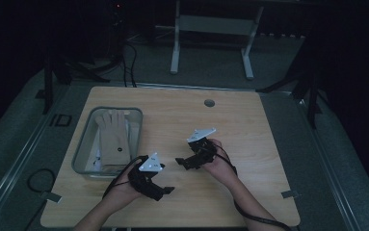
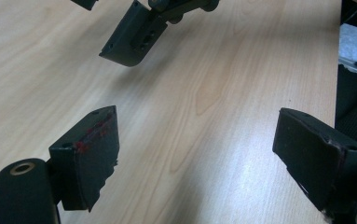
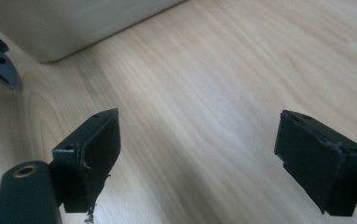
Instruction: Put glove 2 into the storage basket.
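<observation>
A clear plastic bin point(image 1: 82, 144) stands on the left of the wooden table point(image 1: 249, 139), with beige gloves point(image 1: 113, 136) lying flat in it. My left gripper point(image 1: 166, 190) hovers low over the table's front, just right of the bin; its jaws stand wide apart over bare wood point(image 2: 199, 135). My right gripper point(image 1: 179, 162) sits near the table's middle, pointing left toward the bin, also open and empty point(image 3: 199, 135). The two grippers are close together. The bin's corner point(image 3: 73, 23) appears at the top left of the right gripper view.
A round cable hole point(image 1: 209, 103) marks the table's far side. Behind the table stands a white metal frame point(image 1: 211, 29). Cables point(image 1: 37, 180) lie on the grey floor at the left. The table's right edge point(image 2: 337, 56) is near the left gripper's right jaw.
</observation>
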`<state>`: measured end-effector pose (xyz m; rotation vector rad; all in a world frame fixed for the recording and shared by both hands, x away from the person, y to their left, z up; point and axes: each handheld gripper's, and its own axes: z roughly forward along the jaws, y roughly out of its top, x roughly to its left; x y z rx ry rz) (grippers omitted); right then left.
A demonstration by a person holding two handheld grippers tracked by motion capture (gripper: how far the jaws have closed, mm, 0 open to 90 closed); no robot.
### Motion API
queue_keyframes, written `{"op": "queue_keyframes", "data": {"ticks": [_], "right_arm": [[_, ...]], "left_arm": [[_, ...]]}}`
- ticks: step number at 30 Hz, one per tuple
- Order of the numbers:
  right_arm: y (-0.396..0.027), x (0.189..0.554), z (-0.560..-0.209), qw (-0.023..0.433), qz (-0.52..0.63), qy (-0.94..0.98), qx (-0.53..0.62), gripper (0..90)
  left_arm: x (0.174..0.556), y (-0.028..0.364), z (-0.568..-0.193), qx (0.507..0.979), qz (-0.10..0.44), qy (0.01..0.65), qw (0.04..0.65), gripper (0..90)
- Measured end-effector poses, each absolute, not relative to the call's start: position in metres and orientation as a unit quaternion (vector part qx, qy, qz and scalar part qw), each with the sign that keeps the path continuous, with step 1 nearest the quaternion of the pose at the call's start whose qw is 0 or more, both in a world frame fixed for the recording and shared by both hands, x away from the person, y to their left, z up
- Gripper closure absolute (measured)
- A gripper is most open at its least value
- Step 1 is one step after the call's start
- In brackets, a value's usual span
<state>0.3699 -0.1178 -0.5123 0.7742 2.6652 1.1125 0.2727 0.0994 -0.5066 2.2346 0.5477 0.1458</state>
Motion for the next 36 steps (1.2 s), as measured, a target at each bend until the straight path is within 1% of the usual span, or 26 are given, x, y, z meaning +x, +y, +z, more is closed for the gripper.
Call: {"op": "queue_keyframes", "data": {"ticks": [5,15,21,36], "right_arm": [[-0.127,0.363,-0.522,0.07,0.369,0.891,0.254,14.2],[-0.146,0.352,-0.533,0.074,0.365,0.891,0.259,14.1],[-0.157,0.348,-0.541,0.077,0.362,0.891,0.264,14.1],[-0.185,0.344,-0.548,0.084,0.373,0.878,0.288,14.1]], "left_arm": [[0.274,0.092,-0.517,0.888,0.046,0.209,0.406,14.8],[0.275,0.084,-0.531,0.89,0.032,0.197,0.41,14.8],[0.274,0.081,-0.537,0.884,0.027,0.193,0.424,14.8],[0.275,0.075,-0.546,0.895,0.011,0.175,0.411,14.7]]}}
